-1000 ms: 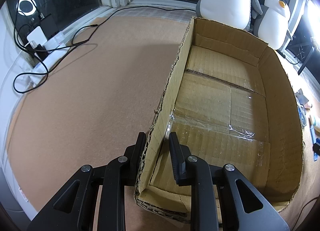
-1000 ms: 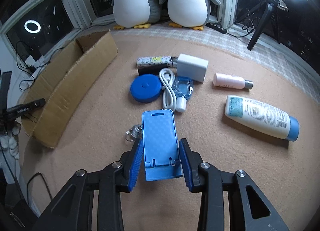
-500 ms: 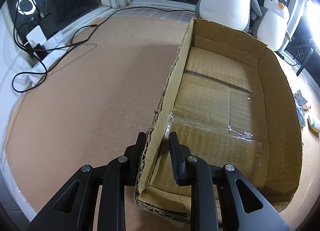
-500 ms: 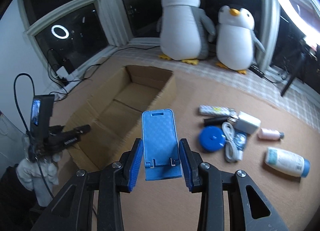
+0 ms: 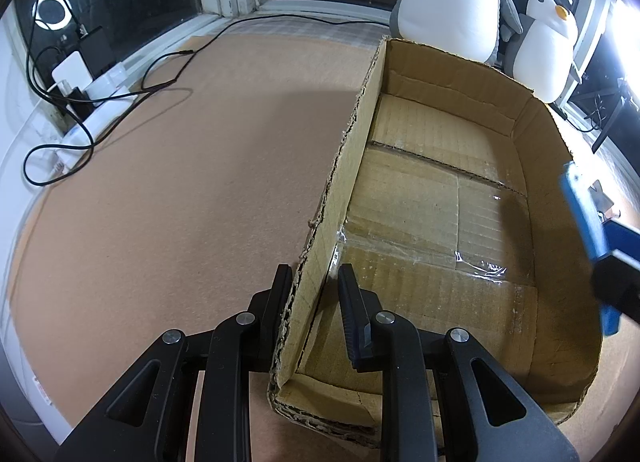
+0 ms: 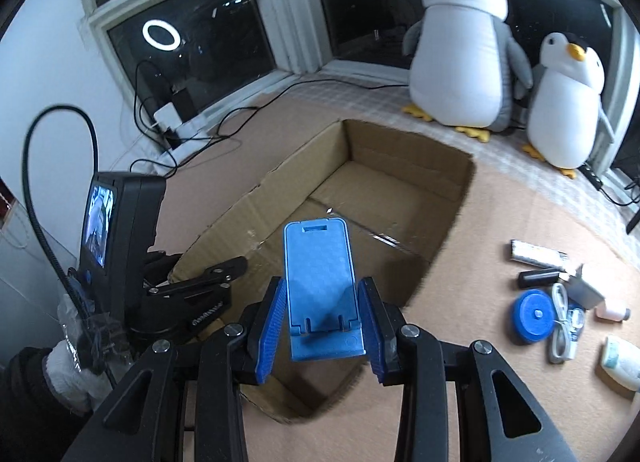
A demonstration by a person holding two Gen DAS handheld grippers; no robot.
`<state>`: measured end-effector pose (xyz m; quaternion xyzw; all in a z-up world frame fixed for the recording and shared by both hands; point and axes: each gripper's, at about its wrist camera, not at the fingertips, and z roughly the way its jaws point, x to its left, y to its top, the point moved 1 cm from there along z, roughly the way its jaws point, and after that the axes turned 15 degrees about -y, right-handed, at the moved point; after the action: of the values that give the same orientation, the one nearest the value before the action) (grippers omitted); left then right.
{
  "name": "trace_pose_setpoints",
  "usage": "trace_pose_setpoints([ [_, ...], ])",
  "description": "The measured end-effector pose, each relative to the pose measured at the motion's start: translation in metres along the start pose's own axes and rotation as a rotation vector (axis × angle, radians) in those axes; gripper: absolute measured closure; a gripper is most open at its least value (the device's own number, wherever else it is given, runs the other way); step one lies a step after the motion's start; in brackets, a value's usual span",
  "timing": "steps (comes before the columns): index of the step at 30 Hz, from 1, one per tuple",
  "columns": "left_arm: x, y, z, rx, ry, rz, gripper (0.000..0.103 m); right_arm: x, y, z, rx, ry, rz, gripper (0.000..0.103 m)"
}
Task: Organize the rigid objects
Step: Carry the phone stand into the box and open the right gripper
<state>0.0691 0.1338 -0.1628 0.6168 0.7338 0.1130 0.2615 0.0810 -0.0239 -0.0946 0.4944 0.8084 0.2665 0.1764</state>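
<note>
Right wrist view: the right gripper [image 6: 323, 318] has its blue-padded fingers [image 6: 270, 332] clamped on the two long sides of a blue phone stand [image 6: 320, 282], which is held in the air above the open cardboard box [image 6: 404, 158], over the box's nearer half. The stand's flat back faces the camera, slot end away, lipped foot end toward the gripper. To the left, the left gripper [image 6: 224, 268] reaches to the box's near-left wall, with a gloved hand [image 6: 70, 366] beneath it. On the tan worktop [image 6: 520, 198] to the right of the box lie a blue round tape measure [image 6: 532, 316], a coiled white cable [image 6: 562, 322], a white charger block [image 6: 586, 288], a black cylinder [image 6: 538, 277], a patterned tube [image 6: 536, 252] and a white bottle [image 6: 622, 362], close together. Two plush penguins [image 6: 460, 54] stand by the window behind the box. Left wrist view: the left gripper [image 5: 314, 290] straddles the box's [image 5: 440, 198] left wall near its corner; the outer finger lies against the cardboard, the inner finger stands slightly off it, so a firm pinch cannot be confirmed. The phone stand [image 5: 580, 214] and right gripper [image 5: 616, 286] enter blurred at the right edge, above the box's right wall. Black cables [image 5: 168, 74] trail across the worktop [image 5: 160, 202] on the left.
</note>
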Motion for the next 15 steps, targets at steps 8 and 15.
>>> trace_pose_setpoints([
  [8,0.0003,-0.0006,0.0001,0.0,0.0,0.0,0.081,0.0085,-0.0003,0.0062,0.009,-0.01,-0.027,0.061],
  [15,-0.0001,-0.0001,0.0004,-0.002,0.0,-0.001,0.081,0.0055,0.0014,0.0016,-0.009,-0.01,-0.021,0.052],
])
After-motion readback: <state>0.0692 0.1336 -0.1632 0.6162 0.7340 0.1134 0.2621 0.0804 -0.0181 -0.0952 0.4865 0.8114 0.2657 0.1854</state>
